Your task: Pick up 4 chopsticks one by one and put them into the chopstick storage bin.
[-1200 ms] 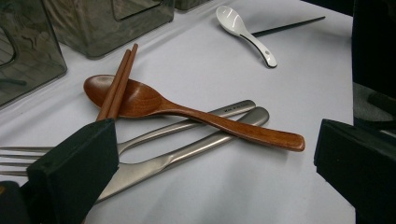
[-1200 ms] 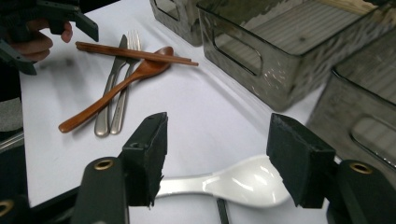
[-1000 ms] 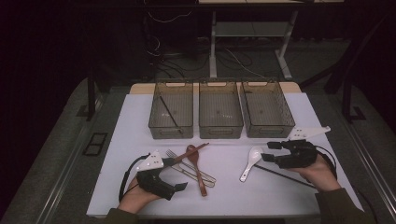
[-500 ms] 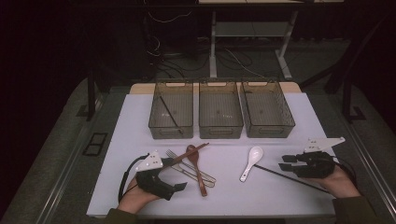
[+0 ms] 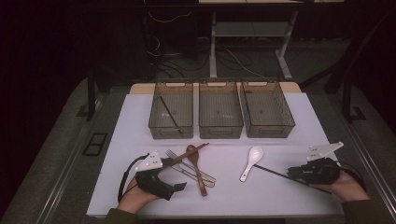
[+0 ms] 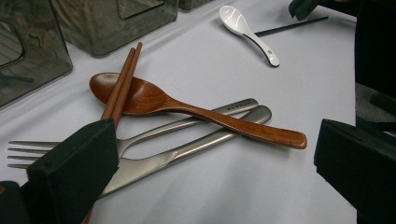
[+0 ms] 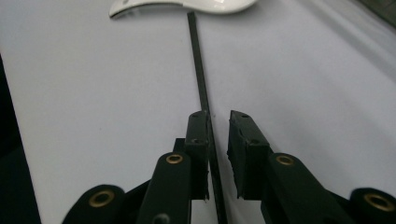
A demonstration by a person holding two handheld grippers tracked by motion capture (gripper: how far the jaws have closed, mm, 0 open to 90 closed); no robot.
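Note:
A black chopstick (image 5: 273, 171) lies on the white mat right of a white ceramic spoon (image 5: 251, 161). My right gripper (image 5: 290, 171) rests low over its near end. In the right gripper view the chopstick (image 7: 198, 60) runs between the jaws of the right gripper (image 7: 219, 116), against one pad with a gap to the other. The jaws have just been closing and are still open. My left gripper (image 5: 175, 175) stands wide open (image 6: 210, 140) by a pile: a wooden spoon (image 6: 187, 109), a wooden chopstick pair (image 6: 122, 79) and a metal fork (image 6: 154, 133).
Three smoky plastic bins (image 5: 220, 109) stand in a row at the back of the mat (image 5: 224, 196). The left bin (image 5: 172, 126) holds one black chopstick (image 5: 168, 112). The mat's right edge is close to my right hand.
My right gripper has slid right and toward the front edge along the black chopstick, sinking to the mat, and its jaws have narrowed around it. The left gripper has stayed put.

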